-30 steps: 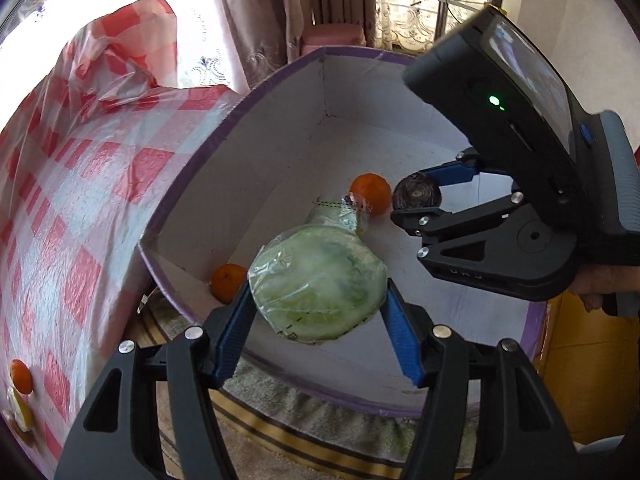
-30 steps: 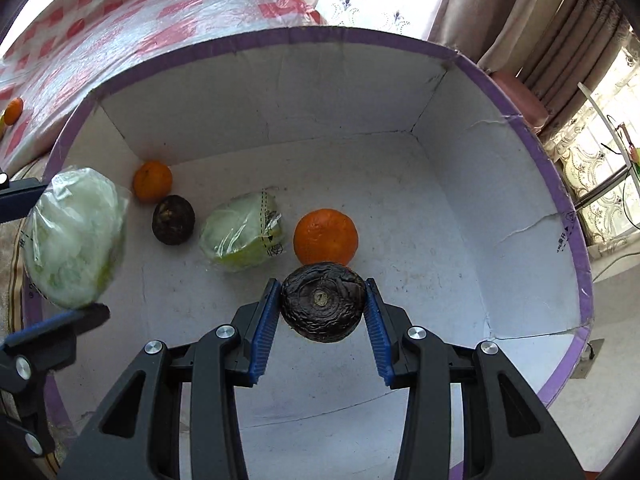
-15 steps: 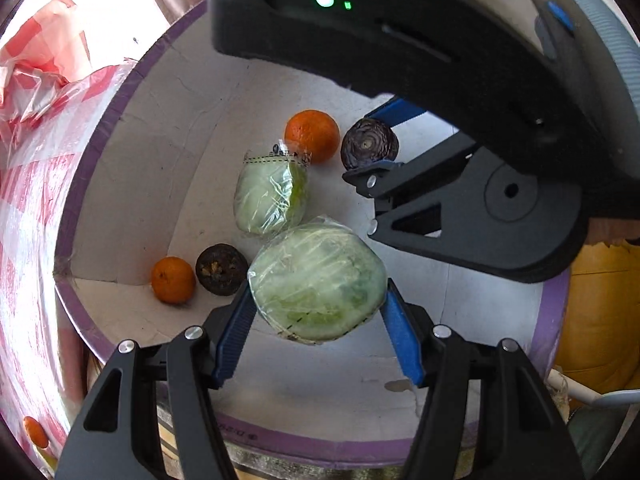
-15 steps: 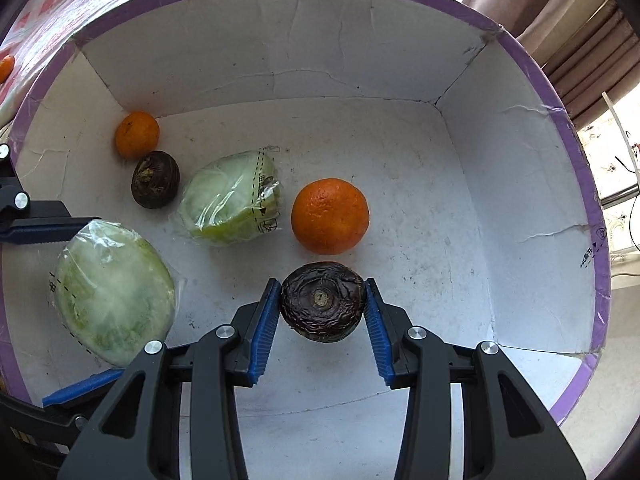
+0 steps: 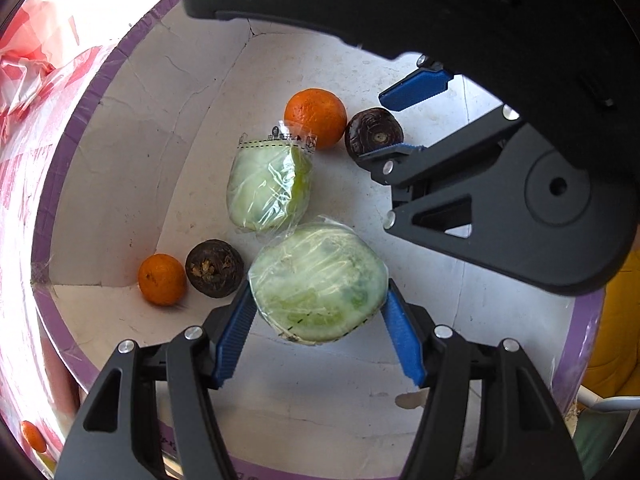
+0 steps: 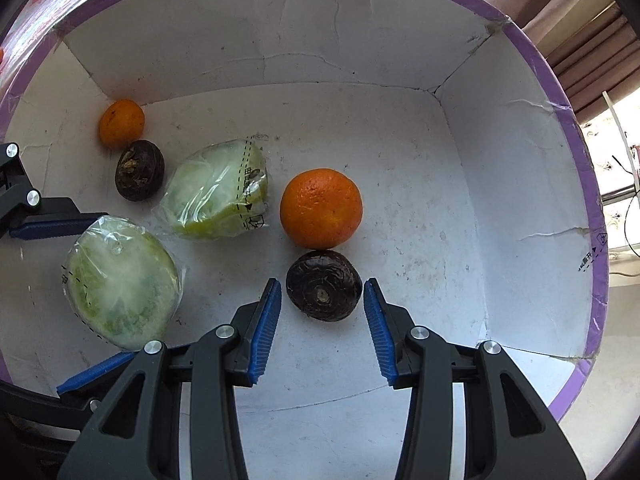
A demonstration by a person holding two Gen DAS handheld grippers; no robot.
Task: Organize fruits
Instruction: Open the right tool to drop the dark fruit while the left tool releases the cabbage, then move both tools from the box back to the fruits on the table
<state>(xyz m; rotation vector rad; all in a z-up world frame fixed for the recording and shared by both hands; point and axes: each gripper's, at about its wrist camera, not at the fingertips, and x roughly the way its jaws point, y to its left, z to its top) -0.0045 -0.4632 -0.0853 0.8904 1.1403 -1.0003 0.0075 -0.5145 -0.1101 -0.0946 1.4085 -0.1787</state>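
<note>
A white box with a purple rim (image 6: 576, 152) fills both views. My right gripper (image 6: 322, 320) is low inside it, its jaws opening. A dark round fruit (image 6: 322, 286) lies on the box floor between the blue pads with a gap on each side, touching a large orange (image 6: 321, 208). My left gripper (image 5: 318, 336) is shut on a plastic-wrapped pale green fruit (image 5: 320, 284), held just over the floor. On the floor lie a second wrapped green fruit (image 5: 268, 188), a second dark fruit (image 5: 214, 268) and a small orange (image 5: 162, 279).
A red-and-white checked plastic sheet (image 5: 24, 120) lies outside the box on the left, with a small orange (image 5: 32, 436) on it near the bottom edge. A yellow object (image 5: 616, 340) sits to the right of the box. Curtains (image 6: 592, 40) hang behind.
Both grippers sank deeper into the box. The right jaws have parted from the dark fruit, which now rests on the floor by the large orange. The left still holds the wrapped green fruit.
</note>
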